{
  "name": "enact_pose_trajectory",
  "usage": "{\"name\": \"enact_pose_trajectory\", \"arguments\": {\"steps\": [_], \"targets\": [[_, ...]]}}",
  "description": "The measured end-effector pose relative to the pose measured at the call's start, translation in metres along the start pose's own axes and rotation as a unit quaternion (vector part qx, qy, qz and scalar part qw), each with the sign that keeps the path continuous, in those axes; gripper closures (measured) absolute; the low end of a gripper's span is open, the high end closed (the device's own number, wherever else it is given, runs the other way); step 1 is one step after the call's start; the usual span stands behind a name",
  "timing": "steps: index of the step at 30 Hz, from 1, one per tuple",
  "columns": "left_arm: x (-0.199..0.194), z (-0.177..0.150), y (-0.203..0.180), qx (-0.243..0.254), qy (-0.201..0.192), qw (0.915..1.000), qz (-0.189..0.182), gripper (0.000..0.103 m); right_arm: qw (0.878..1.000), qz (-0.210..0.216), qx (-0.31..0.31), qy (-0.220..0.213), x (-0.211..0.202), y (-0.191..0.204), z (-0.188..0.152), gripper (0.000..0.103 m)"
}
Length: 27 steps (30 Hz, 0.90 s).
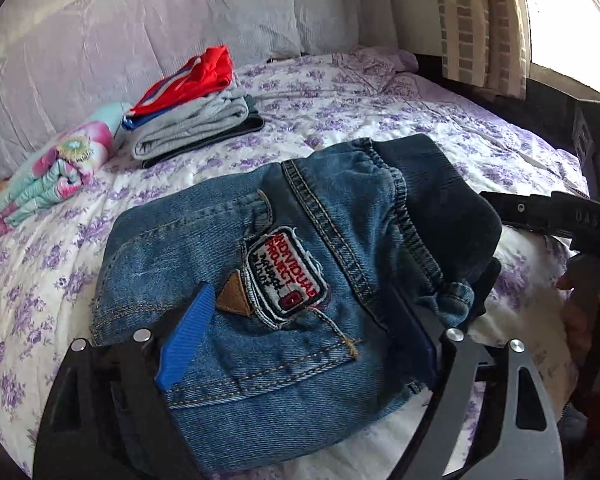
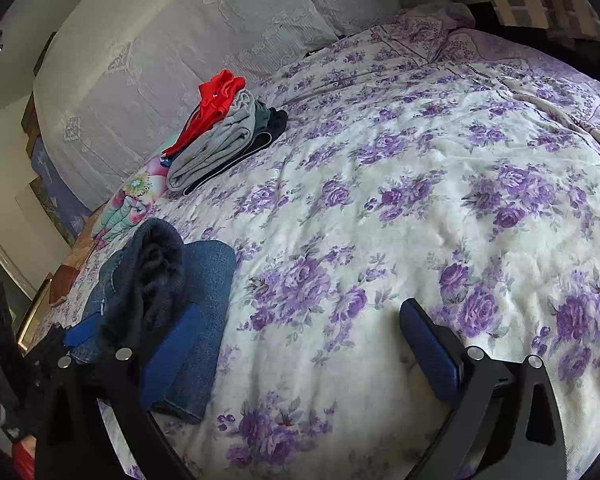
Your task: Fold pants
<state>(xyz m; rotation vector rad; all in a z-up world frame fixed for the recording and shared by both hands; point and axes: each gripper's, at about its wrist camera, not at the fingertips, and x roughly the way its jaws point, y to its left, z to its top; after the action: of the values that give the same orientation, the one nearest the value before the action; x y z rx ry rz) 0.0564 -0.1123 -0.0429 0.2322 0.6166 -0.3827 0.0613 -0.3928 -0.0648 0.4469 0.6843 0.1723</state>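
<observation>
The left tool point(image 1: 300, 344) stood wide open astride the folded jeans point(image 1: 284, 280) on the bed point(image 1: 400, 128); right of the jeans the right tool point(image 2: 296, 352) gaped empty; beyond them sat a pile of folded clothes point(image 1: 196, 120)

Floral bedspread point(image 1: 340, 96), white with purple roses, over the bed. Near the pale headboard point(image 1: 140, 20), a stack of folded clothes point(image 1: 196, 120): red on top, grey under it, dark at the bottom. Just beside the stack, a rolled teal-and-pink cloth point(image 1: 56, 168). Purple pillow point(image 1: 380, 60) at the far corner. Checked curtain point(image 1: 480, 20) by a bright window.
</observation>
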Motion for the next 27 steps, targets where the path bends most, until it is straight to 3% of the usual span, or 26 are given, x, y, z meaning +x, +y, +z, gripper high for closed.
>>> {"name": "enact_pose_trajectory", "arguments": {"steps": [4, 7, 11, 14, 15, 18, 20, 25, 27], "targets": [[0.000, 0.003, 0.005, -0.017, 0.000, 0.9998, -0.013, 0.018, 0.999, -0.032, 0.008, -0.026, -0.010, 0.006, 0.005, 0.003], [0.000, 0.001, 0.004, -0.016, -0.011, 0.9997, -0.012, 0.017, 0.999, 0.004, -0.013, -0.048, -0.020, 0.032, 0.018, 0.003], [0.000, 0.000, 0.004, -0.018, -0.014, 0.9996, -0.014, 0.017, 0.993, 0.012, -0.113, -0.032, -0.007, 0.091, 0.030, 0.003], [-0.002, 0.000, 0.003, -0.020, -0.016, 0.9996, -0.014, 0.017, 0.983, -0.046, -0.177, 0.000, 0.028, 0.109, 0.029, 0.003], [-0.001, 0.000, 0.003, -0.019, -0.016, 0.9996, -0.014, 0.017, 0.984, -0.042, -0.173, 0.013, 0.044, 0.101, 0.031, 0.003], [0.001, 0.002, 0.007, -0.032, -0.013, 0.9993, -0.017, 0.017, 0.993, 0.063, -0.066, 0.075, 0.086, 0.057, 0.037, 0.003], [0.002, 0.003, 0.008, -0.034, -0.013, 0.9992, -0.019, 0.017, 0.991, 0.091, -0.042, 0.088, 0.089, 0.047, 0.036, 0.003], [0.001, 0.002, 0.006, -0.028, -0.015, 0.9994, -0.017, 0.016, 0.995, 0.044, -0.068, 0.059, 0.053, 0.067, 0.033, 0.003], [0.001, 0.001, 0.006, -0.029, -0.017, 0.9993, -0.017, 0.015, 0.996, 0.015, -0.087, 0.025, 0.024, 0.079, 0.029, 0.003]]}}
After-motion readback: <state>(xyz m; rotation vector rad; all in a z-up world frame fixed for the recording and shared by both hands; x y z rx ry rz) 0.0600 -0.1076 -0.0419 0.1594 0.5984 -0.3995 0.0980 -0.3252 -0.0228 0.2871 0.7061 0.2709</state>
